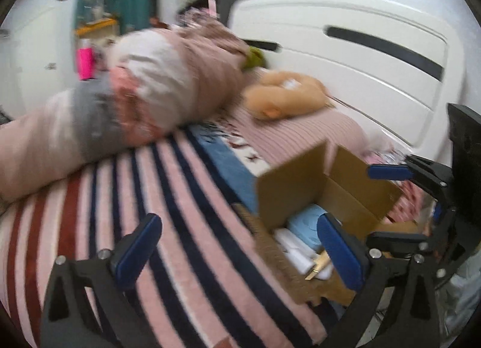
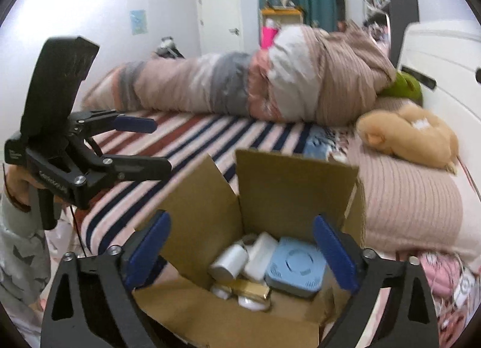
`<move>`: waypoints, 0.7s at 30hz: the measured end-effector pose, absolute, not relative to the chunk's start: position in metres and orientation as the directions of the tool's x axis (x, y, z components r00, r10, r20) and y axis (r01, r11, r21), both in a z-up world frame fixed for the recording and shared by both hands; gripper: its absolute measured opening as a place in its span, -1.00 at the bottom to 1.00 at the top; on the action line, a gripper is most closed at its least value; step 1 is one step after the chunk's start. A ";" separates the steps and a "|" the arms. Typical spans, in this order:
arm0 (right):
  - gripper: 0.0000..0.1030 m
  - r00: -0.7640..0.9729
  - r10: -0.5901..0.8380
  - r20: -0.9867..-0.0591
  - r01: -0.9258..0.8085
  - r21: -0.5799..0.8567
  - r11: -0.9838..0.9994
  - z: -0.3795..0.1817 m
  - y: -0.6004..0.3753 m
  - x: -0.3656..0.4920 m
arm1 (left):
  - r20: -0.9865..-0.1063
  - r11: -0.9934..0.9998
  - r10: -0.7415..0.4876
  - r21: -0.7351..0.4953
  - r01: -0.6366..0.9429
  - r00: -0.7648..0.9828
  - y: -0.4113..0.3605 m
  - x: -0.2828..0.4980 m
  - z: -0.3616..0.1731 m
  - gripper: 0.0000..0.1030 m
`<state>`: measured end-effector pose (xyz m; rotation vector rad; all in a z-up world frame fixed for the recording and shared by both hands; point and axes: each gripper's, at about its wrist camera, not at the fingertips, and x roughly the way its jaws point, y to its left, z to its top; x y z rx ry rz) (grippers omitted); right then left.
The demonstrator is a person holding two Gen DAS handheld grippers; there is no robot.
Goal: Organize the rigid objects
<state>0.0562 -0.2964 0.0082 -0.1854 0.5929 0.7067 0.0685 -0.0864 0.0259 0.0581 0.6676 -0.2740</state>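
Both tools (image 2: 242, 250) (image 1: 237, 250) spread empty above the cardboard box (image 2: 270, 191).

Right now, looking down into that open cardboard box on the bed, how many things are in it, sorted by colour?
From the right wrist view, in the cardboard box:
White: 4 (white cylinder, white block, white round item, small white piece, partly hidden)
Light blue: 1 (blue square device)
Gold: 1 (gold bar)
Total: 6 visible; more may lie hidden underneath.
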 end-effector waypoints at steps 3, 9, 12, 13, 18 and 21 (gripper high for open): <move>0.95 0.599 0.609 -0.521 -0.693 0.043 0.719 0.017 -0.293 0.054 | -0.594 0.982 -0.171 -0.037 0.186 0.786 -0.072 0.059 0.029 0.99; 1.00 0.564 0.697 -0.443 -0.754 0.069 0.654 0.028 -0.288 0.049 | -0.522 0.998 -0.013 -0.054 -0.018 0.853 -0.041 0.037 0.027 0.99; 1.00 0.558 0.701 -0.444 -0.763 0.058 0.644 0.027 -0.282 0.048 | -0.525 0.994 -0.022 -0.100 -0.035 0.851 -0.029 0.032 0.024 0.99; 1.00 0.559 0.698 -0.448 -0.763 0.053 0.645 0.026 -0.280 0.049 | -0.528 0.994 -0.022 -0.105 -0.040 0.849 -0.026 0.031 0.023 0.99; 1.00 0.555 0.690 -0.465 -0.764 0.044 0.644 0.018 -0.276 0.049 | -0.534 0.994 -0.004 -0.095 -0.055 0.845 -0.023 0.028 0.020 0.99; 1.00 0.555 0.690 -0.464 -0.761 0.050 0.646 0.016 -0.278 0.048 | -0.535 0.994 -0.002 -0.092 -0.057 0.845 -0.024 0.027 0.019 0.99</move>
